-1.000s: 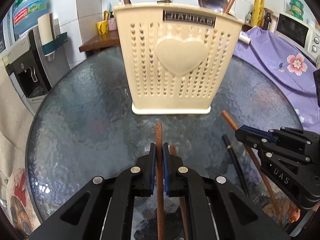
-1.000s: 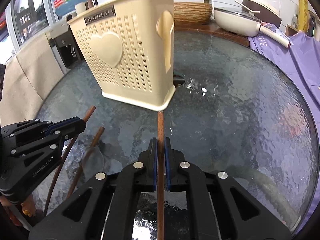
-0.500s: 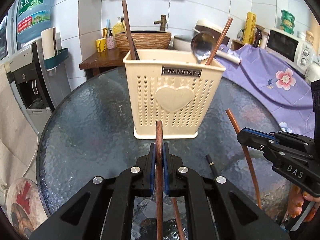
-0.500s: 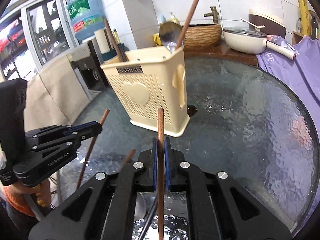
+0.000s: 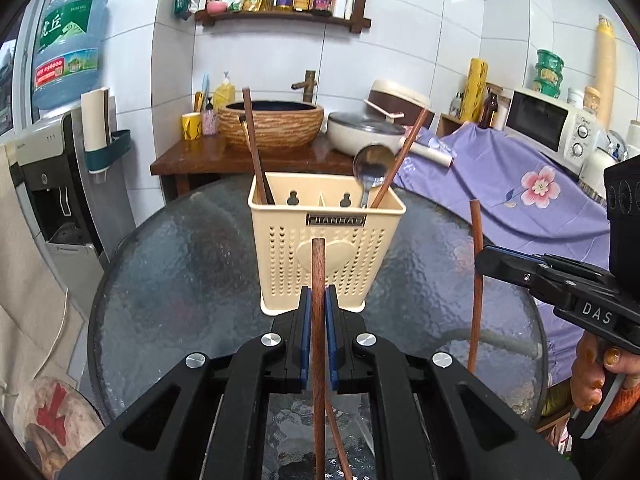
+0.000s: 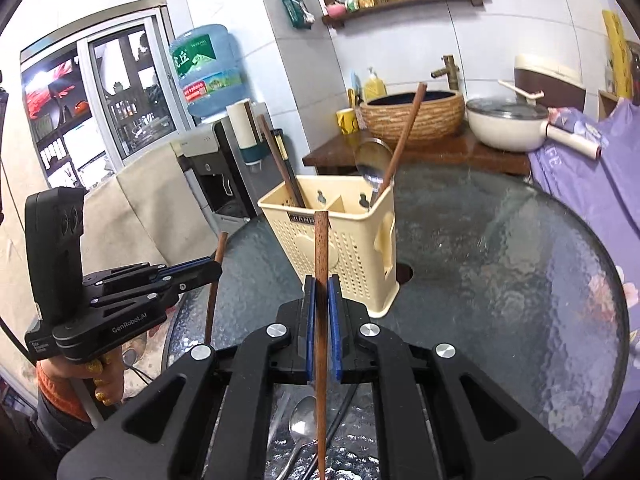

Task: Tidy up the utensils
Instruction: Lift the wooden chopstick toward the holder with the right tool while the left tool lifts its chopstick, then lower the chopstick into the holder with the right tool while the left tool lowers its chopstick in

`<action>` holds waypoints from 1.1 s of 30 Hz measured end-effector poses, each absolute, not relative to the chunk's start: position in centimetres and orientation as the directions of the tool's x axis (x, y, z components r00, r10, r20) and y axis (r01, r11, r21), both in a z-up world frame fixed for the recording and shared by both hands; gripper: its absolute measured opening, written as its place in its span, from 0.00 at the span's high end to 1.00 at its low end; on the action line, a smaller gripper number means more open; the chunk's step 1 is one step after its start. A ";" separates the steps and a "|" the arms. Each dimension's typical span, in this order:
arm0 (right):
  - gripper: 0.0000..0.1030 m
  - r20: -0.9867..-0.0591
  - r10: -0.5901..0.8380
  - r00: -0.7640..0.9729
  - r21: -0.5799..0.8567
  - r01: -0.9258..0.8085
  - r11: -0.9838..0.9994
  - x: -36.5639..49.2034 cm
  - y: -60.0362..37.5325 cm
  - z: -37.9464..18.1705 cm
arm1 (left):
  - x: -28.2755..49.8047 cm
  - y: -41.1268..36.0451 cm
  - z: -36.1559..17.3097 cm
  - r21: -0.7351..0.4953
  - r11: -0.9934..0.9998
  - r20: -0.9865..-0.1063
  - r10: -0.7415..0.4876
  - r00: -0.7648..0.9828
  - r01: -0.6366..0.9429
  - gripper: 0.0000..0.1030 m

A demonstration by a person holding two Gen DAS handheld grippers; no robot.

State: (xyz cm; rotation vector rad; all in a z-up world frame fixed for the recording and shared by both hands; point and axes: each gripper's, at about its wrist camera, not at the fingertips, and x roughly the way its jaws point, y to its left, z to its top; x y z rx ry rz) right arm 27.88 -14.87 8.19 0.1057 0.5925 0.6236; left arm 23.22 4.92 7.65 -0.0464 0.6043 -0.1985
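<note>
A cream utensil holder (image 5: 326, 240) (image 6: 340, 240) stands on the round glass table (image 5: 180, 280) (image 6: 500, 260). It holds several brown chopsticks and a metal spoon (image 5: 372, 168) (image 6: 374, 164). My left gripper (image 5: 319, 300) (image 6: 214, 270) is shut on a brown chopstick (image 5: 319, 280) (image 6: 212, 280), held up in front of the holder. My right gripper (image 6: 321, 292) (image 5: 480, 260) is shut on another brown chopstick (image 6: 321, 264) (image 5: 476, 272). A spoon (image 6: 302, 424) and a dark chopstick lie on the table below my right gripper.
Behind the table stands a wooden counter (image 5: 192, 160) with a basin (image 5: 272, 124) and a white pan (image 5: 366, 132). A water dispenser (image 5: 52, 184) stands at the left. A purple cloth (image 5: 540, 200) covers furniture at the right, under a microwave (image 5: 552, 124).
Both grippers have lifted their chopsticks up off the table and drawn back from the holder, which now looks smaller and lower in both views. Both stay shut.
</note>
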 end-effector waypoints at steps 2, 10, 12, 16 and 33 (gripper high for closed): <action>0.93 -0.484 0.581 0.655 0.266 -0.522 0.810 27.7 -14.9 8.6 | 22.9 5.0 8.1 -0.108 0.978 -0.550 -0.207 0.809 0.177 0.93; 0.93 -0.471 0.594 0.652 0.242 -0.552 0.798 26.8 -14.8 10.0 | 21.8 5.1 9.8 -0.110 0.974 -0.513 -0.224 0.829 0.196 0.93; 0.93 -0.467 0.592 0.657 0.227 -0.558 0.798 26.6 -14.7 10.6 | 21.6 5.1 10.4 -0.101 0.975 -0.501 -0.221 0.837 0.198 0.93; 0.93 -0.461 0.594 0.659 0.206 -0.572 0.794 26.3 -14.3 11.5 | 21.4 5.0 11.2 -0.090 0.975 -0.487 -0.221 0.845 0.203 0.93; 0.93 -0.414 0.612 0.673 0.138 -0.619 0.773 27.0 -12.3 17.1 | 23.1 4.9 16.5 -0.058 0.972 -0.428 -0.230 0.874 0.228 0.93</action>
